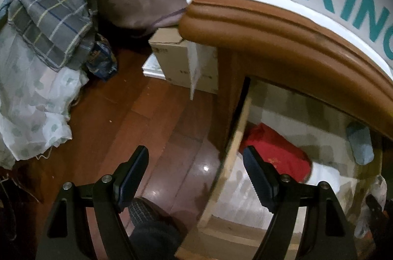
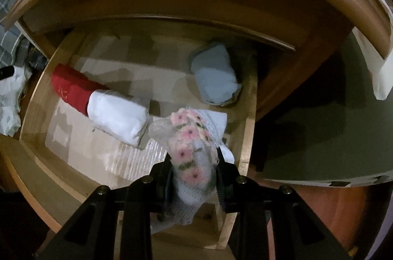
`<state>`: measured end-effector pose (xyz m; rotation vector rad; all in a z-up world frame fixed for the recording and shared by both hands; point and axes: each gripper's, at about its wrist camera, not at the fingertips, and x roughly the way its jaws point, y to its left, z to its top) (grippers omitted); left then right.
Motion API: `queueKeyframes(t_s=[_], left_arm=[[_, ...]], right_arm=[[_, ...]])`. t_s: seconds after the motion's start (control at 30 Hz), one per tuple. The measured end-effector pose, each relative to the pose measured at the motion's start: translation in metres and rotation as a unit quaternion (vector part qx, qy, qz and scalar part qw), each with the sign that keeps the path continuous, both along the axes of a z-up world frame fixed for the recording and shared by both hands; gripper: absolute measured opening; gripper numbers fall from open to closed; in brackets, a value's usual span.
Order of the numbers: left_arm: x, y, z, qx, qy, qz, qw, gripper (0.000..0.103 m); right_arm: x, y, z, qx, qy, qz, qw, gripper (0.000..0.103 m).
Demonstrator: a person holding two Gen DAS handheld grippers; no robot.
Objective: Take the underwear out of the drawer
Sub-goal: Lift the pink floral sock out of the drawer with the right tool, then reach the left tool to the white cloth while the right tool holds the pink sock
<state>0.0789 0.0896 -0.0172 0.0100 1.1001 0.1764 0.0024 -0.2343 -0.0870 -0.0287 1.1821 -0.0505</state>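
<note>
The rolled white underwear with pink knitted flowers (image 2: pixel 190 161) is pinched between the narrow jaws of the right hand-held gripper (image 2: pixel 192 182), hanging over the front right corner of the open pale wooden drawer (image 2: pixel 32 110). Inside that drawer, a rolled white garment (image 2: pixel 118 116) lies just left of the held piece, a red folded garment (image 2: pixel 71 90) sits beyond it toward the drawer's left wall, and a pale blue rolled garment (image 2: pixel 216 74) rests near the back right. The left hand-held gripper (image 1: pixel 196 176) stands wide and empty, straddling the drawer's left wall, over dark wooden floor (image 1: pixel 122 112) on one side. To finish well, the right hand should probably lift straight up until the loose tail clears the drawer's front edge, keeping the pinch firm so the soft roll neither unrolls nor snags.
</note>
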Motion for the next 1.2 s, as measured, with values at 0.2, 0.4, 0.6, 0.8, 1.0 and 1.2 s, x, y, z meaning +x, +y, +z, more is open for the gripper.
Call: queueKeyframes(t_s=[0.2,0.4,0.6,0.8,1.0,1.2], left_arm=[[-0.004,-0.013,-0.007,0.005,0.008,-0.015,0.9998,0.077],[-0.009,-0.028,-0.018,0.015,0.019,-0.033,0.9992,0.077],[-0.015,-0.051,-0.026,0.041,0.017,-0.075,0.9962,0.077],[-0.020,-0.069,-0.026,0.065,0.010,-0.127,0.9898,0.077],[-0.028,-0.093,-0.026,0.094,0.013,-0.205,0.9743,0.077],[-0.036,-0.129,-0.034,0.155,0.028,-0.325,0.9323,0.077]], right_arm=[[-0.002,0.000,0.000,0.011,-0.004,-0.007,1.000,0.028],[-0.007,-0.003,0.008,0.010,-0.015,-0.006,1.000,0.028],[-0.009,-0.004,0.011,0.016,-0.021,-0.007,1.000,0.028],[-0.015,-0.017,0.026,0.041,-0.044,-0.026,0.998,0.028],[-0.022,-0.033,0.052,0.060,-0.095,-0.055,0.992,0.028],[-0.026,-0.049,0.070,0.082,-0.125,-0.083,0.985,0.029]])
